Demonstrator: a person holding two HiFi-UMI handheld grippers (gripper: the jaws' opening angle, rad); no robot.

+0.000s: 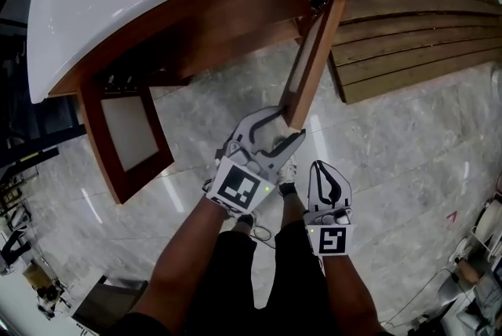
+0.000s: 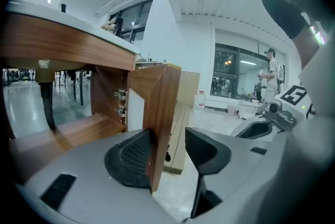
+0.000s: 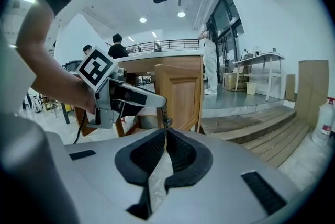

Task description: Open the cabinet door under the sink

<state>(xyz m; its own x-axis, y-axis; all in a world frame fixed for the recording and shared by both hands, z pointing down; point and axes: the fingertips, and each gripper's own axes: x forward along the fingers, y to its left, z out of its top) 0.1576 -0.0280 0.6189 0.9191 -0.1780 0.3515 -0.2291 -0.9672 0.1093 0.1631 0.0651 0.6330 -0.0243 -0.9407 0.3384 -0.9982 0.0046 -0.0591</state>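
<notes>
Under the white sink (image 1: 118, 5), the right wooden cabinet door (image 1: 314, 52) stands swung out toward me. Its free edge (image 2: 162, 113) sits between the jaws of my left gripper (image 1: 289, 125). In the left gripper view the left pad (image 2: 131, 157) touches the door's face, while the right pad (image 2: 204, 149) stands off it with a gap, so the left gripper (image 2: 170, 152) is open around the edge. My right gripper (image 1: 323, 172) hangs lower right of the door, shut (image 3: 165, 134) with nothing in it. The right gripper view shows the left gripper (image 3: 131, 100) at the door (image 3: 180, 94).
The left cabinet door (image 1: 125, 134) also stands open, swung out over the marble floor (image 1: 392, 154). Wooden plank steps (image 1: 423, 36) lie right of the cabinet. My legs and shoes (image 1: 286, 169) are just behind the grippers. People stand far off in the room.
</notes>
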